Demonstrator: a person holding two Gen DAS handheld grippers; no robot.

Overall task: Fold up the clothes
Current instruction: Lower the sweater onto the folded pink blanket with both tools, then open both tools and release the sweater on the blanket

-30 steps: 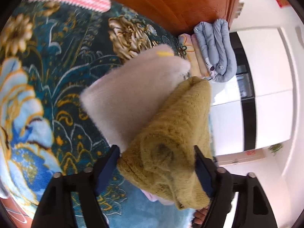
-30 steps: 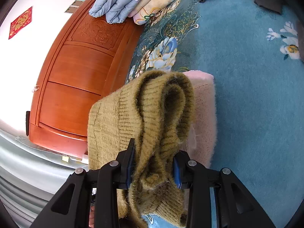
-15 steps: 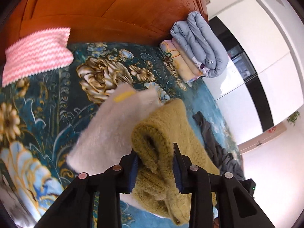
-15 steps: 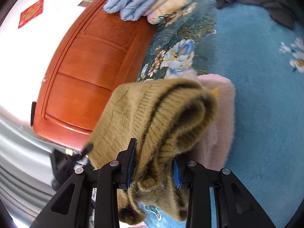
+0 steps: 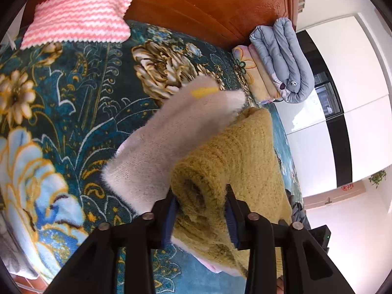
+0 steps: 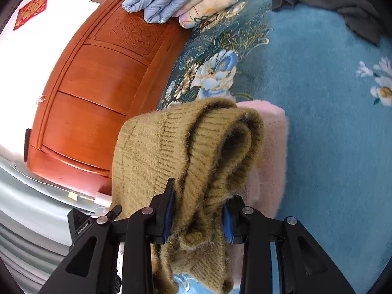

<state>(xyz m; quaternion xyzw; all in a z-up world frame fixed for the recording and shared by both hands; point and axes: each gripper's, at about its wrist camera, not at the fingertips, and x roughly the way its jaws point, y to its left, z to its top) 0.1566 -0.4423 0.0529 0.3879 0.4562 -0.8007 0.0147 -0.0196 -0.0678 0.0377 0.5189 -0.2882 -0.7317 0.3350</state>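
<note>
A mustard-yellow knit sweater [image 5: 240, 161], bunched into a thick fold, is lifted above a bed and held at both ends by 2 hand-held grippers. Directly beneath it lies a folded pale pink fuzzy garment [image 5: 176, 137] on a teal floral blanket [image 5: 73, 112]; the sweater overlaps its near edge. The left gripper [image 5: 201, 210] has a rolled wad of the sweater between its blue pads; its jaws have just been opening a little, yet the pads press the knit on both sides. The right gripper [image 6: 198, 210] is clamped on the sweater's other bunched end, jaws narrow, loose knit hanging below them. Both grippers point forward and downward toward the bed. Open blanket spreads to the right of the pink garment in the right wrist view, with a dark grey garment [image 6: 338, 2] well apart at the far edge. A wooden headboard [image 6: 98, 85] bounds the bed; stacked folded quilts [image 5: 279, 63] and a pink zigzag pillow [image 5: 78, 19] sit against it.
</note>
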